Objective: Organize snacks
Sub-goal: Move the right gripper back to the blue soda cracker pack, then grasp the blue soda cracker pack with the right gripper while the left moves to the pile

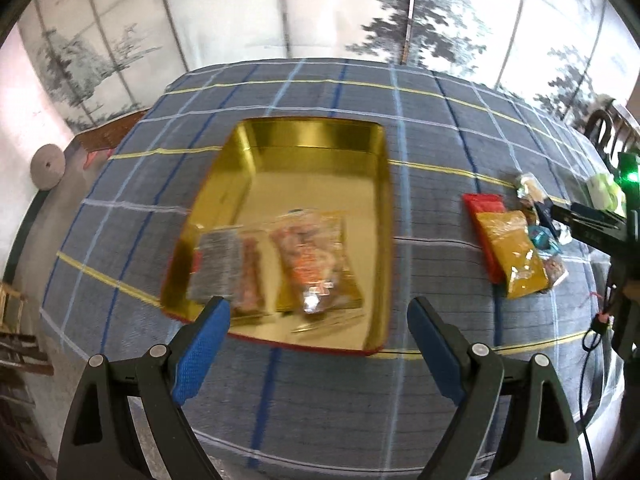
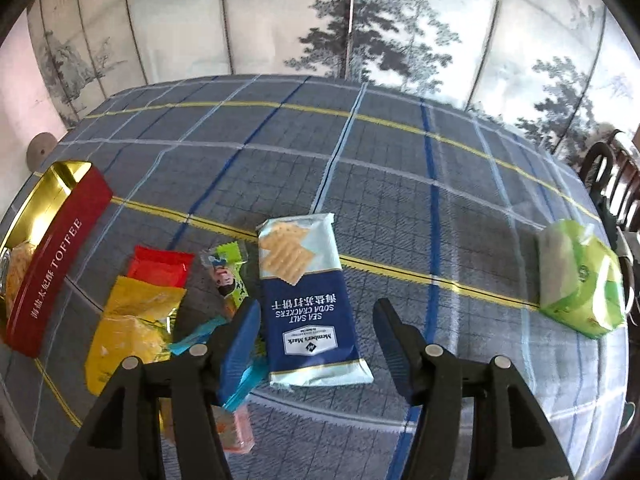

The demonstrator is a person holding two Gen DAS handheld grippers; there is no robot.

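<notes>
A gold-lined toffee tin with red outer walls lies open on the plaid tablecloth. It holds several snack packets at its near end. My left gripper is open and empty, just above the tin's near edge. My right gripper is open, its jaws on either side of a blue soda cracker pack lying flat on the cloth. A yellow packet, a red packet and small candy wrappers lie left of it. The tin's red side shows at far left.
A green tissue pack sits at the right of the table. The loose snack pile and the right gripper's body show at the right in the left wrist view. A chair stands at the right table edge. A painted screen stands behind.
</notes>
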